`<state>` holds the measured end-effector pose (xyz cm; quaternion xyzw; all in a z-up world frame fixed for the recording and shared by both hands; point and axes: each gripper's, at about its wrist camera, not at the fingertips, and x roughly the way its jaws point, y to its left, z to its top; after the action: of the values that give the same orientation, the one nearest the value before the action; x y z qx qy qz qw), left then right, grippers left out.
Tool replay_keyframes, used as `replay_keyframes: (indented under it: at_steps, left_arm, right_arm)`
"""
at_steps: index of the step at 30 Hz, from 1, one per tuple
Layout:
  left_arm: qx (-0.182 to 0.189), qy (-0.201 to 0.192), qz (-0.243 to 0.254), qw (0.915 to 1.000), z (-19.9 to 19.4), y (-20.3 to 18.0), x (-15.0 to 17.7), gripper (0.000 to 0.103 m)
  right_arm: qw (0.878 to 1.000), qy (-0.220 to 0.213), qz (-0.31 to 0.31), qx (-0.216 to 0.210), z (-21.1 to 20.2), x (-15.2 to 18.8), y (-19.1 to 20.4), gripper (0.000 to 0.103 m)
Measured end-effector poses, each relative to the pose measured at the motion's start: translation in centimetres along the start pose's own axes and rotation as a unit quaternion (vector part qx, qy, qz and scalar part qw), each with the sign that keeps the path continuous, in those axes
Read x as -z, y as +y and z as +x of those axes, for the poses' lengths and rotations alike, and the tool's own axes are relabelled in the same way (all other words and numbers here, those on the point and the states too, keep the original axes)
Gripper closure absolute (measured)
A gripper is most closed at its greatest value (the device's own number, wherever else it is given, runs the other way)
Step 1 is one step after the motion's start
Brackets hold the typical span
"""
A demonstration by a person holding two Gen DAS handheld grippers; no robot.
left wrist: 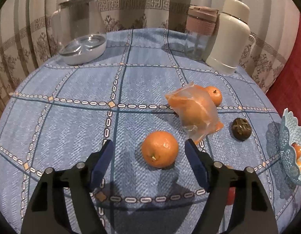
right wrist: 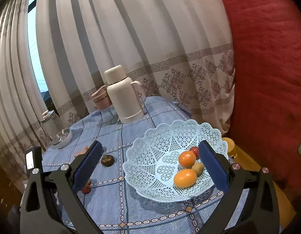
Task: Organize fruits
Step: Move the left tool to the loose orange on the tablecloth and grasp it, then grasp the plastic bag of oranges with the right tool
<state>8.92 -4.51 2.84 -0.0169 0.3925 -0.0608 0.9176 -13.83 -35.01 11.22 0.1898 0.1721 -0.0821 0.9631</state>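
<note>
L gripper (left wrist: 149, 148) jaws partly apart – an orange (left wrist: 159, 149) sits on the tablecloth (left wrist: 72, 120) between the pads, neither pad touching it. R gripper (right wrist: 150, 156) jaws spread wide, holding nothing, over the blue basket (right wrist: 148, 146) w/ two oranges (right wrist: 185, 177), a kiwi (right wrist: 197, 168) & a red fruit (right wrist: 194, 150) inside.

No readable text, label, brand, number or sign in either view. White thermos (left wrist: 229, 37), pink-lidded jar (left wrist: 202, 22) and glass jug (left wrist: 82, 17): plain surfaces, no markings. Tablecloth (left wrist: 72, 117) carries only a chain-link grid pattern; curtain (right wrist: 131, 39) only ornamental borders. Small lit screen (right wrist: 30, 160) at the left edge of the right wrist view: content too small to read.
</note>
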Motion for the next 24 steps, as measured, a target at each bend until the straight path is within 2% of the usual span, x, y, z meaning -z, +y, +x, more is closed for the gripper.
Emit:
replay_keyframes:
  at_steps: [7,10,13,19,24]
  left_arm:
    - [0.019,0.02,-0.016,0.9995,1.3,0.6,0.0,0.042]
    - [0.033,0.018,-0.013,0.9992,1.3,0.5,0.2,0.05]
    - [0.051,0.014,-0.009,0.9985,1.1,0.4,0.3,0.063]
    - [0.064,0.006,-0.026,0.9976,0.6,1.2,0.4,0.064]
    - [0.041,-0.023,-0.033,0.9983,-0.8,2.0,0.3,0.064]
  right_arm:
    - [1.0,0.017,-0.015,-0.004,1.0,0.8,1.5,0.003]
    - [0.999,0.028,-0.027,-0.011,1.7,1.1,2.5,0.003]
    - [0.998,0.037,-0.043,-0.018,2.4,1.4,3.9,0.003]
    - [0.996,0.051,-0.073,-0.03,4.0,1.4,6.6,0.003]
    - [0.992,0.064,-0.096,-0.051,6.2,1.2,9.5,0.003]
